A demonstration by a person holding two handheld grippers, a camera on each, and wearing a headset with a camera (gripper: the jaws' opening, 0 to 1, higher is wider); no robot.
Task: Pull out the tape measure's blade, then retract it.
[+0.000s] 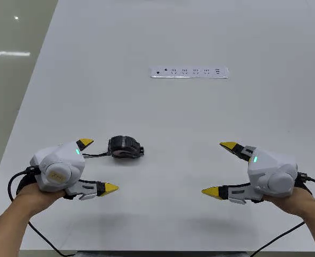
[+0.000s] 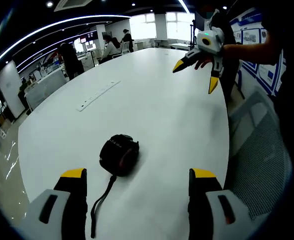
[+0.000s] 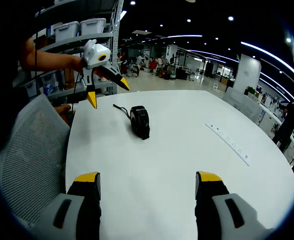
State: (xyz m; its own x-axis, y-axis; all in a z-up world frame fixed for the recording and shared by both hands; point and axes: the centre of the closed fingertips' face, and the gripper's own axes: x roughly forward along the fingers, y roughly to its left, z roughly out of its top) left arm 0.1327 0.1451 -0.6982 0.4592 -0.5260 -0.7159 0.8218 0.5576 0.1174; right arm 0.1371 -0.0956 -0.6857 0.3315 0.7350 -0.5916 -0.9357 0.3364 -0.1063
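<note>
- Nearest the person, at the near edge of the white worktop (image 1: 173,118), the left tool (image 1: 99,165) and the right tool (image 1: 216,168) are each held in a hand. They are well apart, with their yellow tips pointing inward toward each other.
- Both tools have their jaws spread wide with nothing between them. In each gripper view the two yellow-tipped jaws rise over bare white surface.
- Just beyond the left tool lies the tape measure (image 1: 124,147), a dark case resting on the worktop near that tool's far jaw tip, not touched by it. Its blade is not pulled out.
- From the case a thin black strap (image 2: 102,200) trails along the worktop toward the left tool.
- Farther off, around the middle of the worktop, a white power strip (image 1: 189,72) lies flat, well apart from the tape measure.
- Past the far end, in the left gripper view, people (image 2: 69,57) stand among desks in an open office.
</note>
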